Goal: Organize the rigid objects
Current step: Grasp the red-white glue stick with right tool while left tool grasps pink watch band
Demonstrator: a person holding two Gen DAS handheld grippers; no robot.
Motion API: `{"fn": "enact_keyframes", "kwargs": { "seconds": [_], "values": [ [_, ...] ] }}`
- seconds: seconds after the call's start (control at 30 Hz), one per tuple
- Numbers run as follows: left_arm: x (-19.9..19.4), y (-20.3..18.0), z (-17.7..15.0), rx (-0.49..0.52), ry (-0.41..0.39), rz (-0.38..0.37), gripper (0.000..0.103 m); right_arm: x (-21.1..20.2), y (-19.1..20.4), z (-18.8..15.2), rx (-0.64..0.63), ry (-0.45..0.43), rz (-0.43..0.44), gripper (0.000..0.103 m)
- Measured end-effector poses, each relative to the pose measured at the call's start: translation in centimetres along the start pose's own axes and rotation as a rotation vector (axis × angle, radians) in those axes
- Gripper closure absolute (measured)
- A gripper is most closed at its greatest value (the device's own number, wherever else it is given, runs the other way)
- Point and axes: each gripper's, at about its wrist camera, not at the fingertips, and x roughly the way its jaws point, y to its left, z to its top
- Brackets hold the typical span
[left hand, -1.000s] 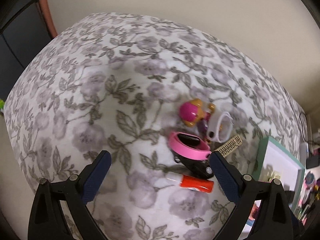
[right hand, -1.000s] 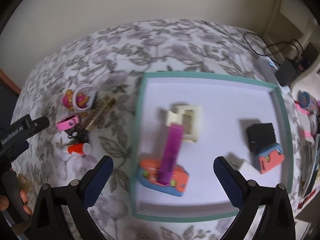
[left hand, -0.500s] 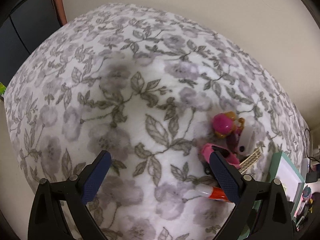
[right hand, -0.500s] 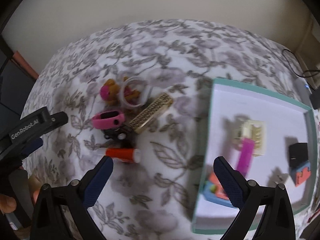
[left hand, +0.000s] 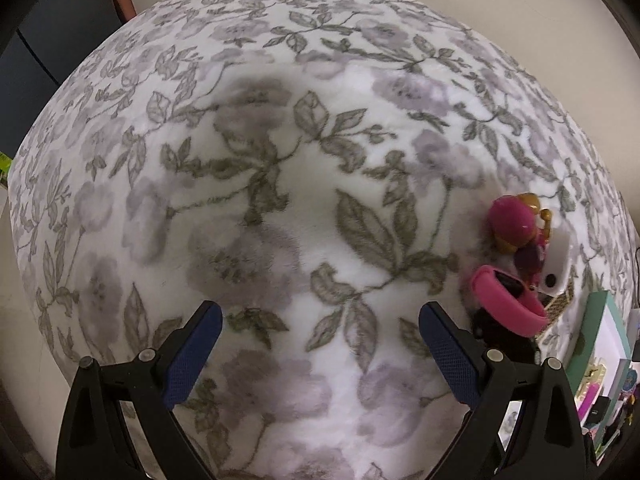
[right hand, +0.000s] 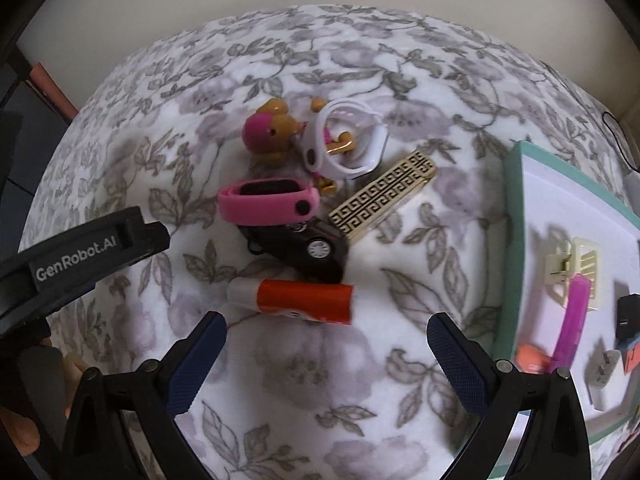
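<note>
At the far left, the left gripper [left hand: 320, 334] hangs over bare floral cloth [left hand: 280, 160] with its fingers spread wide and nothing between them. In the right wrist view only its black side, lettered GenRobot.AI, pokes in at the left edge, with a sliver of the person's hand below it, mostly cut off.

Next comes the loose pile on the cloth. A pink wristband [right hand: 269, 201] lies across a black toy car [right hand: 300, 249], hiding much of the car. Behind them sits a pink-and-tan toy figure [right hand: 269, 132], partly covered by a white band [right hand: 348, 144]. A gold patterned bar [right hand: 382, 198] slants just beside the car. In front lies an orange-and-white tube [right hand: 296, 295], its right end blurred.

The right gripper [right hand: 326, 348] hovers near the tube, fingers wide apart, empty.

At the right, a teal-rimmed tray [right hand: 507, 240] runs out of frame. Inside it are a cream clip [right hand: 576, 266], a magenta stick [right hand: 572, 320] and some blurred pieces I cannot identify.
</note>
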Motion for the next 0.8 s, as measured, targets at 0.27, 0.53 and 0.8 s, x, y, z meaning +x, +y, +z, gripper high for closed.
{"fn": "enact_keyframes", "kwargs": {
  "seconds": [0.27, 0.53, 0.8],
  "values": [
    [0.7, 1.6, -0.2, -0.055, 0.015, 0.028, 0.004, 1.1, 1.0, 0.1, 0.001, 0.024, -0.009, 0.001],
    [0.6, 5.0, -0.1, -0.126, 0.007, 0.026, 0.004, 1.8, 2.2, -0.3, 0.002, 0.023, -0.025, 0.001],
    [0.3, 6.1, 0.0, -0.133, -0.002, 0.025, 0.004, 2.9, 3.7, -0.1, 0.015, 0.004, -0.074, 0.002]
  ]
}}
